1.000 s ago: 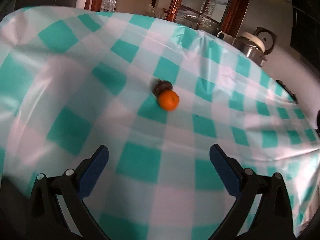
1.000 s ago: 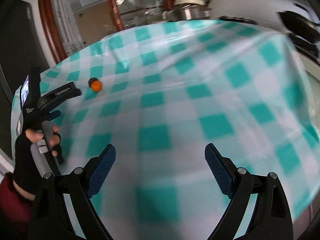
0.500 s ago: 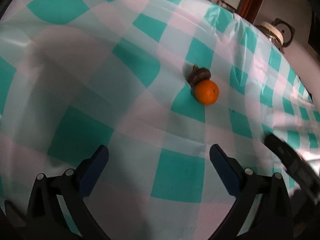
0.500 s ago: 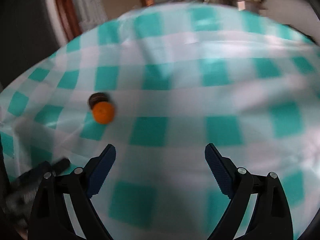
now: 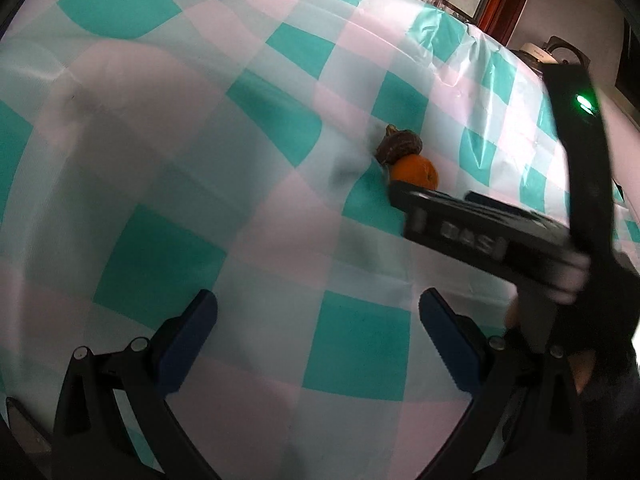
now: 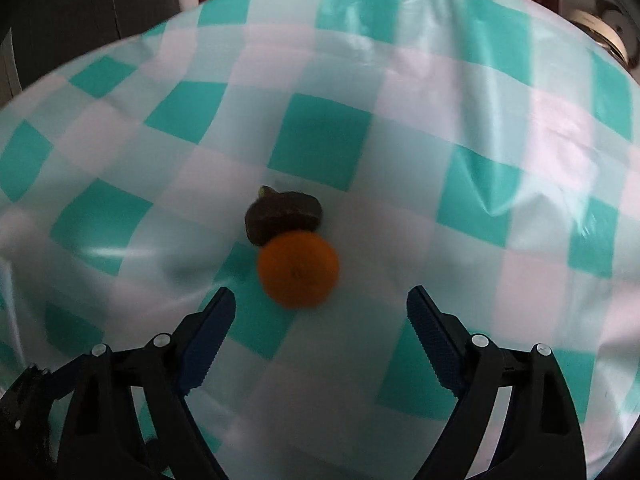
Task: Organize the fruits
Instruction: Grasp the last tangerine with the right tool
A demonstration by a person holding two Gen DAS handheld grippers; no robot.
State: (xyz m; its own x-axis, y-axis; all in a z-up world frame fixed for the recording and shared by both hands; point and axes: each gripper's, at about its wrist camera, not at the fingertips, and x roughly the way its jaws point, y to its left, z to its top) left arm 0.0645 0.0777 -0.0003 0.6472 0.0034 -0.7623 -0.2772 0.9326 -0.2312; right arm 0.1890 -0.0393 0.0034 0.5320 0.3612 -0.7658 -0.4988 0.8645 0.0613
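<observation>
left gripper [image 5: 318,312] hangs wide open over the teal-and-white checked tablecloth [image 5: 160,152], nothing between its blue pads. further up, an orange [image 5: 414,171] touches a dark brown fruit [image 5: 400,146], and the right gripper [image 5: 480,228] cuts in, blurry, covering the orange's lower edge.

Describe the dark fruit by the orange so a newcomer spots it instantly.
Find the teal-and-white checked tablecloth; only two small fruits lie on it, touching each other. Just behind the round orange lies the dark fruit: brown-black, squat and lumpy, with a small greenish stem tip.
</observation>
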